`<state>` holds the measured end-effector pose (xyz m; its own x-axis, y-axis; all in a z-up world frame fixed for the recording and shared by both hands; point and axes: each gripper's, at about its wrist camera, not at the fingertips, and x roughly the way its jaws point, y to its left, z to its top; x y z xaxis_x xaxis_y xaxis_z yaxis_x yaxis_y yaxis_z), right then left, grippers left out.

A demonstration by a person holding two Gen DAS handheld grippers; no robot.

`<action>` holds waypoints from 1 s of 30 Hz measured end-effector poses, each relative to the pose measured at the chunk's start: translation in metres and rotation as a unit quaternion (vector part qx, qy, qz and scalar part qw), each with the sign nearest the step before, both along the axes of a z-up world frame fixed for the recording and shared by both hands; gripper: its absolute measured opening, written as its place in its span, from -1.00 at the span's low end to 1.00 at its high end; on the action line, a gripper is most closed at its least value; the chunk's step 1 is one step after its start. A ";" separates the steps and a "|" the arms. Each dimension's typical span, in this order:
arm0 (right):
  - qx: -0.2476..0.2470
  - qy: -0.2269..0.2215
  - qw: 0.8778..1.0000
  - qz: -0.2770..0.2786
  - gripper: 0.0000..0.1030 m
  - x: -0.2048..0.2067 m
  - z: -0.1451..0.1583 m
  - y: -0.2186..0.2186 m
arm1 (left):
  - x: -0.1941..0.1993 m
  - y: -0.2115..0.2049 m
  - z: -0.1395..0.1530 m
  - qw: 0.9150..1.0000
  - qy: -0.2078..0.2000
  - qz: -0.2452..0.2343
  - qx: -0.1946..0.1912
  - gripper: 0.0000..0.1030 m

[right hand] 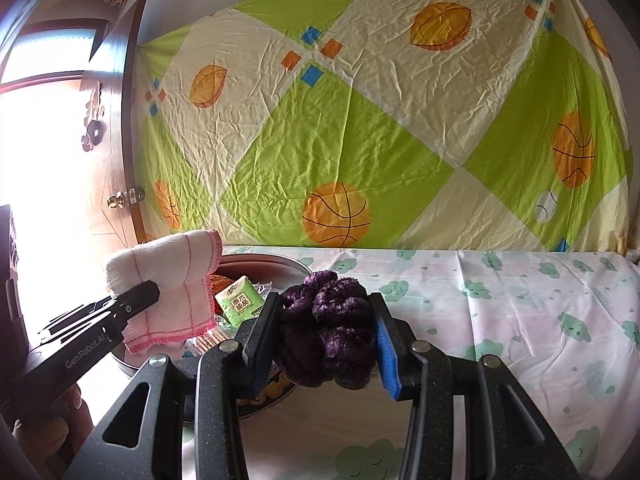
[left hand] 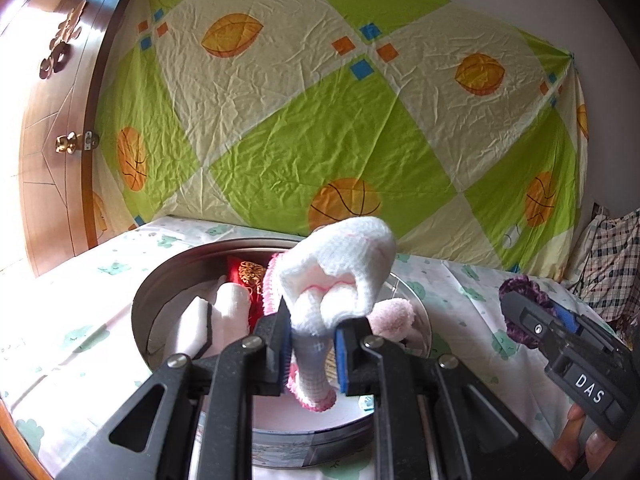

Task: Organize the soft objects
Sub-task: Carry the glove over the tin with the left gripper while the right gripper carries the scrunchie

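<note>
My left gripper (left hand: 312, 344) is shut on a white cloth with pink trim (left hand: 340, 272) and holds it above a round metal tin (left hand: 140, 300). The cloth also shows in the right wrist view (right hand: 172, 280), with the left gripper (right hand: 120, 308) at its lower left. The tin holds a rolled white cloth (left hand: 232, 308), a red embroidered pouch (left hand: 248, 276) and a fluffy pink item (left hand: 394, 314). My right gripper (right hand: 328, 340) is shut on a dark purple fluffy scrunchie (right hand: 328, 332), above the bed just right of the tin. It also shows in the left wrist view (left hand: 528, 300).
The tin stands on a bed sheet with green cloud print (right hand: 500, 300). A green tissue pack (right hand: 239, 303) lies in the tin. A green and cream sheet (left hand: 320, 120) hangs behind. A wooden door (left hand: 52, 128) stands left. Plaid fabric (left hand: 612, 264) lies at the far right.
</note>
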<state>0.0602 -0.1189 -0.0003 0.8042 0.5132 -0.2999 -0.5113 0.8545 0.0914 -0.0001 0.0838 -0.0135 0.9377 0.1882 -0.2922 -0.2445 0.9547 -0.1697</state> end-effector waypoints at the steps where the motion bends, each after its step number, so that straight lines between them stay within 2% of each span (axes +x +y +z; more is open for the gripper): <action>1: -0.001 0.000 1.000 0.001 -0.11 0.000 0.000 0.001 | 0.000 0.001 0.000 1.000 0.000 0.001 -0.001 -0.71; 30: -0.016 -0.001 0.999 0.042 -0.11 -0.008 -0.003 0.041 | -0.007 0.028 -0.002 1.000 -0.001 0.014 -0.012 -0.71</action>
<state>0.0523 -0.0783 -0.0029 0.7589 0.5695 -0.3159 -0.5822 0.8106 0.0628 -0.0076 0.1115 -0.0150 0.9328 0.2079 -0.2943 -0.2711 0.9430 -0.1929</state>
